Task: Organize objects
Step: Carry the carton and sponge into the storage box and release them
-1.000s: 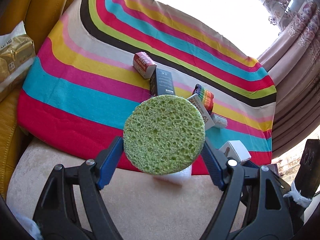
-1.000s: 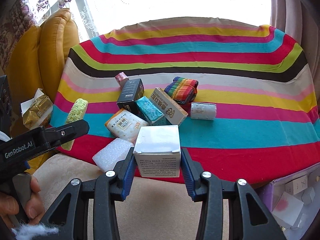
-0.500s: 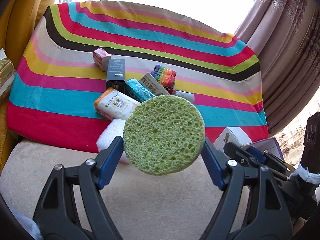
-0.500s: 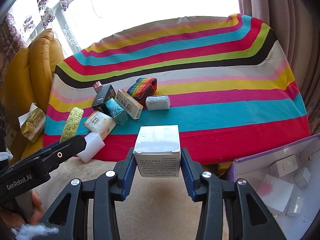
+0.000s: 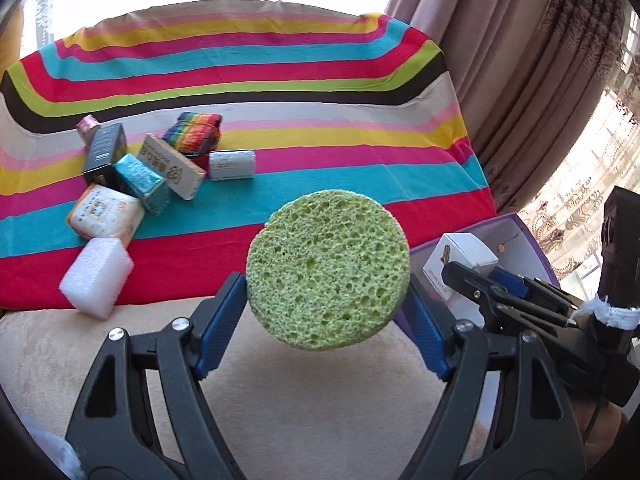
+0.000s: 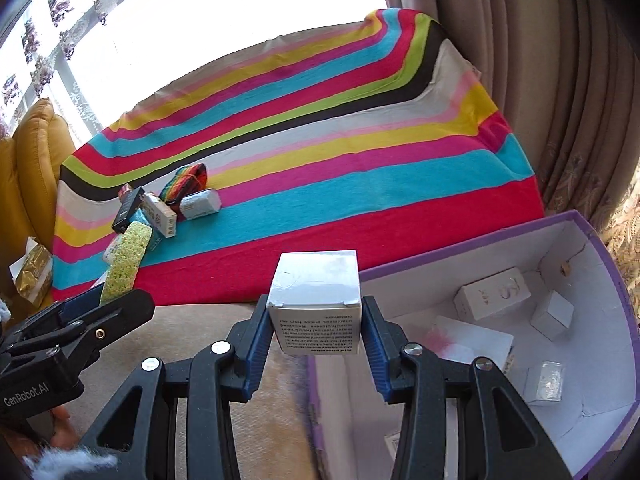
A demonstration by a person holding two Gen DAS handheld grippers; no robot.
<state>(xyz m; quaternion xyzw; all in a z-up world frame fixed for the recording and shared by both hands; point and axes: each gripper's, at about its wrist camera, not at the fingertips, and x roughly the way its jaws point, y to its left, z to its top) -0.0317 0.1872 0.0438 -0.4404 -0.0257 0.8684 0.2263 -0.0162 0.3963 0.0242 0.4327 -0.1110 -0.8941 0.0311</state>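
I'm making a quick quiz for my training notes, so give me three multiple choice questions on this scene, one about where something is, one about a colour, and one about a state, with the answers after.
1. Where does the purple-edged box lie, seen from the right wrist camera?
A. To the right of the striped cloth
B. On top of the cloth
C. On the yellow chair

2. What colour is the round sponge?
A. Pink
B. Green
C. White

3. What is the right gripper doing?
A. Standing open and empty
B. Clamping the sponge
C. Clamping a small white carton

Answers: 1 A, the open box sits past the cloth's right edge, with small white boxes inside. 2 B, the sponge in the left gripper is plainly green. 3 C, both blue pads press on the carton's sides.
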